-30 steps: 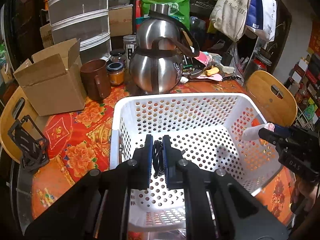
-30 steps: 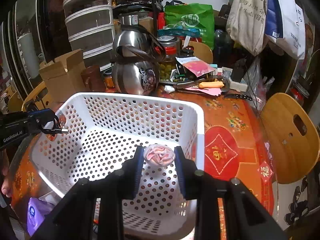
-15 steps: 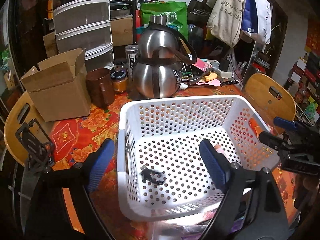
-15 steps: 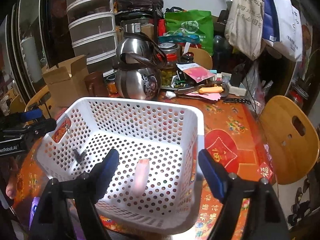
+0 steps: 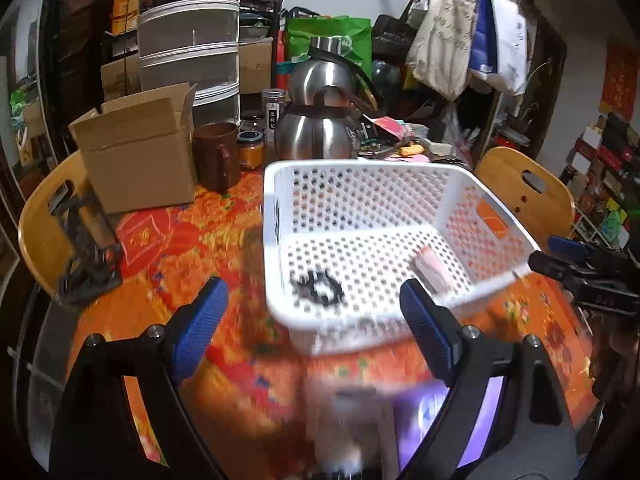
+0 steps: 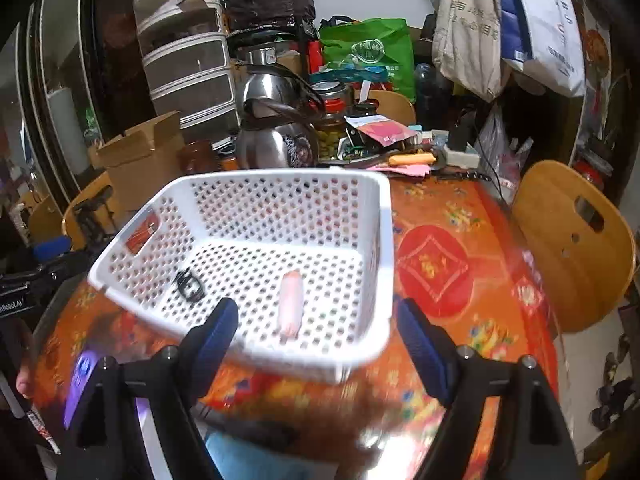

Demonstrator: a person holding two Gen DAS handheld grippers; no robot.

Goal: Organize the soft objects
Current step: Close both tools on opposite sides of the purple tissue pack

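While both sets of tongs hang near the camera with jaws spread wide and nothing between them, the work looks partly done; the left tongs [image 5: 308, 320] and the right tongs [image 6: 316, 336] sit just short of the white perforated plastic basket [image 5: 276, 216] on the table with the orange-red floral cloth [image 6: 448, 240]. Nearest lies a blurred purple-and-white packet [image 5: 424, 416] on the table edge — possibly a soft thing left to sort, though I cannot tell. Farther in, on the basket floor, rest a black coiled hair tie [image 5: 318, 289] and a pink rolled soft cloth [image 6: 290, 302], well apart — both seemingly already put away.
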